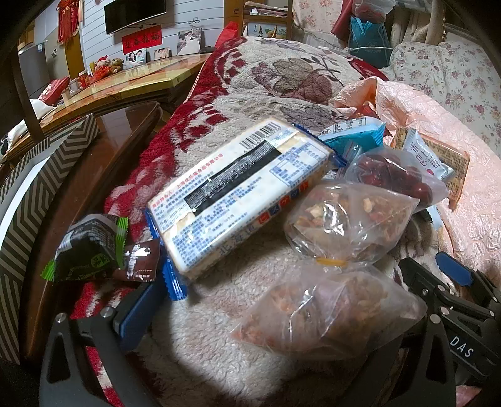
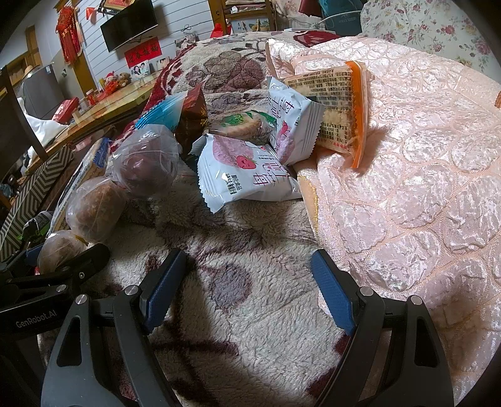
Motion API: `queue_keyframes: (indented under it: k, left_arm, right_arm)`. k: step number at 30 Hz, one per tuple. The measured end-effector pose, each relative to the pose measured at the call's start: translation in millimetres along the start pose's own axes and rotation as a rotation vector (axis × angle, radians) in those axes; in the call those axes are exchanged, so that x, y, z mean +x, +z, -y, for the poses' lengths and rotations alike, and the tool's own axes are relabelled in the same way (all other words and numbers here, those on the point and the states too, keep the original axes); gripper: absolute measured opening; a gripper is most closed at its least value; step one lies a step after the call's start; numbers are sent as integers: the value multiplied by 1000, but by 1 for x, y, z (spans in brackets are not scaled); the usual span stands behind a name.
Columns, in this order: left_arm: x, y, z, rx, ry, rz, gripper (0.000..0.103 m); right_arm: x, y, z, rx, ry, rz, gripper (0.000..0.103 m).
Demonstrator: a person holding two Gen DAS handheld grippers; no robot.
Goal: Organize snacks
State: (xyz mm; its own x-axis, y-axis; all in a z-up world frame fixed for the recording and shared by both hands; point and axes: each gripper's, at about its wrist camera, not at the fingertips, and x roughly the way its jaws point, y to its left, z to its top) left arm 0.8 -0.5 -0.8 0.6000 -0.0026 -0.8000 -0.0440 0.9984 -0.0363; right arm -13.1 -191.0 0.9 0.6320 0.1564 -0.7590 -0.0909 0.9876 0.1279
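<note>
Both jaws gaping wide, gripping nothing; we are hovering left gripper (image 1: pixel 294 300) around walnut bag (image 1: pixel 325 310), right gripper (image 2: pixel 250 291) idling over fleece blanket (image 2: pixel 250 328); we are advising pinch near bag's knot.

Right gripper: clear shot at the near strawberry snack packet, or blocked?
Probably yes. The right gripper is open, and only bare fleece blanket lies between it and the strawberry packet, whose near edge lies exposed.

Fuzzy floral blanket (image 1: pixel 275 72) covers the surface, with a shiny pink quilt (image 2: pixel 422 175) bunched beside it. Background's busy — wall TV (image 1: pixel 133 14), red banner (image 1: pixel 141 43), glossy wooden table (image 1: pixel 125 84).
</note>
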Motion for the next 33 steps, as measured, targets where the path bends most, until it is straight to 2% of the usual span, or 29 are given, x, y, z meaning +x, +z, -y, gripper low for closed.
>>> queue_keyframes:
  k: [30, 33]
  left_arm:
    - [0, 0, 1, 8, 11, -1, 103]
    - [-1, 2, -3, 5, -7, -23, 103]
  right_arm:
    - [0, -1, 0, 0, 0, -2, 83]
    - [-2, 2, -1, -9, -5, -40, 83]
